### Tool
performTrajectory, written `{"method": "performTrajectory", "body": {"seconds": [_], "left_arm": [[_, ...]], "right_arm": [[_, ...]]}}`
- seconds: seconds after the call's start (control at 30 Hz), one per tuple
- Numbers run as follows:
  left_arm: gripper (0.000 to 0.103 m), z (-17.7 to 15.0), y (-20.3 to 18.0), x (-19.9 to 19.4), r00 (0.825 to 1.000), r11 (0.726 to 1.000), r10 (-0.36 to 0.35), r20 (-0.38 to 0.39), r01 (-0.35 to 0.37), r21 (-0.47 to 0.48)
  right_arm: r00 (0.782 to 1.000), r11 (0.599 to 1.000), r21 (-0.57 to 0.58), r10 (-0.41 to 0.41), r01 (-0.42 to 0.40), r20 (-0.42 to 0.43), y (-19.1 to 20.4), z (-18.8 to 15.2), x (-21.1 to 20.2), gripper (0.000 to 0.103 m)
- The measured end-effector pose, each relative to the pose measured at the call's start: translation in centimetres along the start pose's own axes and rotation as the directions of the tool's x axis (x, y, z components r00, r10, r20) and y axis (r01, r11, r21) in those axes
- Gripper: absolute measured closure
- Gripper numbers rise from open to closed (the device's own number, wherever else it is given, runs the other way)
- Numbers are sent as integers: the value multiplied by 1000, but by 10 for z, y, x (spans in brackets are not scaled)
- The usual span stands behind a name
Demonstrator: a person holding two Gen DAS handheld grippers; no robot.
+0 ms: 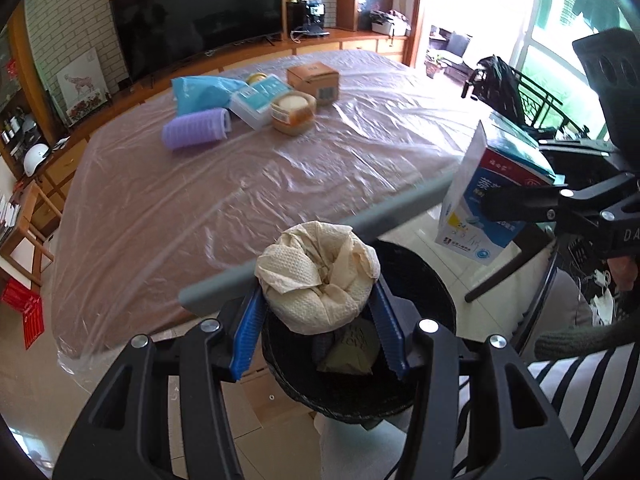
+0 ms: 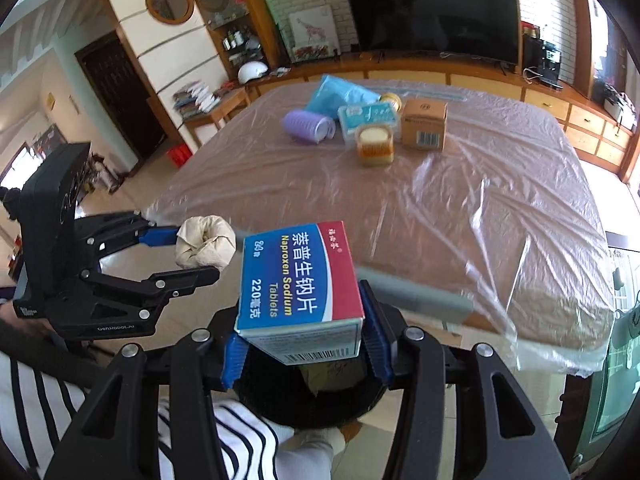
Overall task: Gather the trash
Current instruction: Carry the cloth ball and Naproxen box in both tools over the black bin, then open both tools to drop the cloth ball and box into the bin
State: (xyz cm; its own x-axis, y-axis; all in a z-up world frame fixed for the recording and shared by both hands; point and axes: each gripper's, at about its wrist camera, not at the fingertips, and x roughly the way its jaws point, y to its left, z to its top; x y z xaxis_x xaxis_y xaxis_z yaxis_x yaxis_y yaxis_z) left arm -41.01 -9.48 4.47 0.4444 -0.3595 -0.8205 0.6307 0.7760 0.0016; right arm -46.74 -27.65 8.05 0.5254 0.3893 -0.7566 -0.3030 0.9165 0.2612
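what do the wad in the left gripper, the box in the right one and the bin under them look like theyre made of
Wad: soft paper towel, matte cream, judging by its dimpled embossing and crumpled folds.
Box: thin printed cardboard with a slight sheen, with crisp folded edges, a barcode and a tablets label.
Bin: black; its rim looks woven or ribbed, perhaps plastic wicker, but the material is hard to tell.

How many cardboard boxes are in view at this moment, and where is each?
2. A brown cardboard box sits on the plastic-covered table beside the other items. A blue and red tablet box is clamped in the right gripper above the black bin. Others may be hidden.
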Motion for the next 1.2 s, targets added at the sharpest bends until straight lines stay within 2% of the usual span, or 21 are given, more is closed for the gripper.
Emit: {"method": "performTrajectory", "body": {"seconds": [0.33, 0.57, 0.9, 1.03, 1.2], "left_arm": [[51, -27, -24, 16, 997, 997, -9, -81, 15, 74], [51, -36, -24, 31, 992, 998, -9, -126, 17, 64], [51, -42, -19, 55, 989, 1000, 26, -143, -25, 15], [51, -41, -16, 62, 989, 999, 41, -140, -42, -4], [51, -40, -14, 73, 987, 999, 45, -155, -46, -3]], "right_arm": [[994, 1000, -26, 4, -6, -105, 2, -31, 25, 54], [986, 1000, -28, -8, 4, -168, -4, -44, 49, 54], [982, 1000, 3, -13, 14, -189, -10, -47, 77, 54], [982, 999, -14, -42, 41, -182, -6, -48, 83, 54], [981, 999, 5, -48, 50, -187, -9, -48, 94, 54]]}}
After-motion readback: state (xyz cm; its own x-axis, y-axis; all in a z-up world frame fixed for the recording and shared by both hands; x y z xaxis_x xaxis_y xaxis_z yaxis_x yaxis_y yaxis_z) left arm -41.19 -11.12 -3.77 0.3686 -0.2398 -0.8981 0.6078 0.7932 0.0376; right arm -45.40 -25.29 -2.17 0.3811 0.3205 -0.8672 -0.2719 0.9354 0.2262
